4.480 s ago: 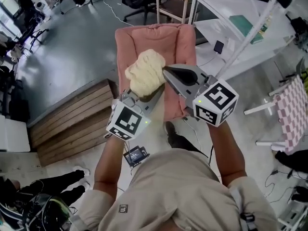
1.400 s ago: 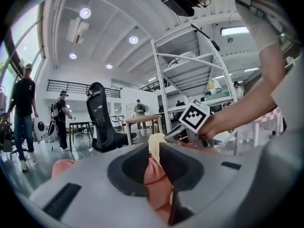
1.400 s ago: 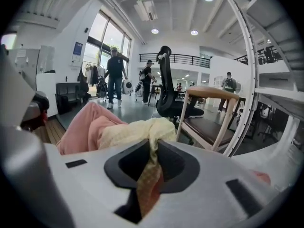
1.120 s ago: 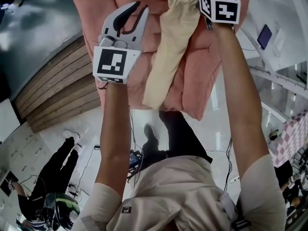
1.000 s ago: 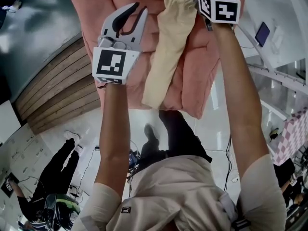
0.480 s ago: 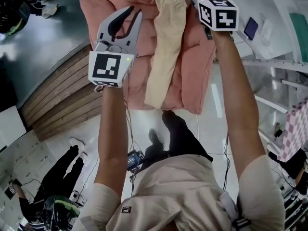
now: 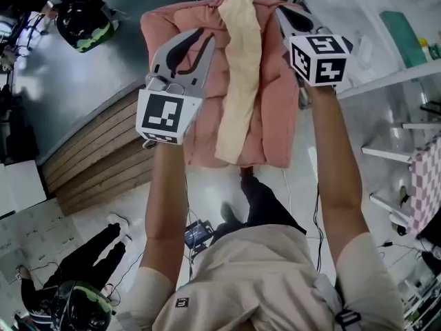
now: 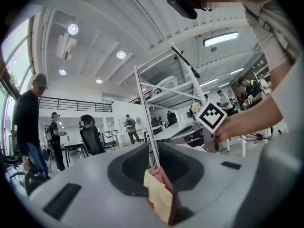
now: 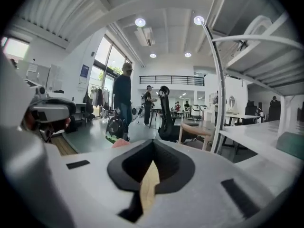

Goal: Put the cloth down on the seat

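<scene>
Lying lengthwise down the middle of the padded pink fabric seat (image 7: pixel 275 116), the soft pale-yellow cloth (image 7: pixel 238 81) is bunched into one long, narrow, rumpled band. Its rounded upper end rests at the top of the backrest, and its lower end reaches almost to the front edge of the cushion. The seat holds nothing but this cloth.

The left gripper (image 7: pixel 200 34) hovers above the seat just to the left of the cloth. In the head view it does not touch the cloth. The left gripper view shows its jaws standing a little apart, with a patch of the cloth (image 8: pixel 159 196) and some pink seat (image 8: pixel 165 177) showing through the gap. Nothing is clamped there.

The right gripper (image 7: pixel 279 9) is raised at the seat's right edge, with a strip of pink between its tips and the cloth. In the right gripper view its jaws are drawn almost together. Only a thin sliver of the cloth (image 9: pixel 148 189) shows in the slit between them, and no fold appears to be pinched.

To the right of the seat, a white metal shelf unit (image 7: pixel 337 12) carries a flat teal item (image 7: pixel 400 29) on one level.
</scene>
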Motion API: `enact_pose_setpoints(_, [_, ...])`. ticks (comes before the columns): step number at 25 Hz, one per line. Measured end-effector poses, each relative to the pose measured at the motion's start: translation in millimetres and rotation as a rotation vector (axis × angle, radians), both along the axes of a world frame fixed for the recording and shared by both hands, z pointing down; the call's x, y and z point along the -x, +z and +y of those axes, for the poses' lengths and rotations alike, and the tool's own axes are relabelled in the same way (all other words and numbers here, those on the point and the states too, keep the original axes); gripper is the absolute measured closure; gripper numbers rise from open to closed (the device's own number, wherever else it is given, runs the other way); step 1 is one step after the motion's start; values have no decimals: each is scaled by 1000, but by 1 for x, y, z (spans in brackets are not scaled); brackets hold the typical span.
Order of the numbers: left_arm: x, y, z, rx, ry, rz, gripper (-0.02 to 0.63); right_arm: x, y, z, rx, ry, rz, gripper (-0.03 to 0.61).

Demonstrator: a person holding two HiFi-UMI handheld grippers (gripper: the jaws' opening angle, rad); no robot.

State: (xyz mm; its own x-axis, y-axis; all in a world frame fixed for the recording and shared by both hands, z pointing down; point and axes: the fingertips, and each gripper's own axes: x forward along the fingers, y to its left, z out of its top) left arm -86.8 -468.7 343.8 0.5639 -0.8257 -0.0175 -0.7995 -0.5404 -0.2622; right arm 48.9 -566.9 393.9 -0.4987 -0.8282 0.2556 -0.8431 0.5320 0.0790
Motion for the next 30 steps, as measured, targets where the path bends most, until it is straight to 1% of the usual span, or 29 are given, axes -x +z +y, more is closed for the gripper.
enact_pose_setpoints(3, [0,-27,29,-3,-7,11,551,2,-35,39,-49,-23,-9,586])
enact_pose_setpoints(8, [1,-65,88,13,-2,7,551,3,-88,112,-111,-51,-22,586])
enact_pose_setpoints(13, [5,-102,144,-21,1,-3,551,5,-133,185,-175,-89,-26,586])
enact_pose_setpoints(18, [4,-134,202,-43,5,-19,551,10,-160,264,-193,-158,8,589])
enact_pose_setpoints(20, [3,-145,227,-58,7,-27,551,8,-172,293,-197,-170,4,589])
enact_pose_setpoints(23, [0,-161,264,-55,-1,-38,551,7,-186,333,-202,-191,2,589])
enact_pose_setpoints(26, [5,-165,289,-46,1,-70,551,10,-199,363,-220,-211,14,589])
enact_pose_setpoints(28, [15,-165,302,-38,-1,-98,551,16,-206,377,-231,-215,19,589])
enact_pose_setpoints(30, [25,-167,316,-44,-7,-103,551,22,-209,391,-233,-218,26,589])
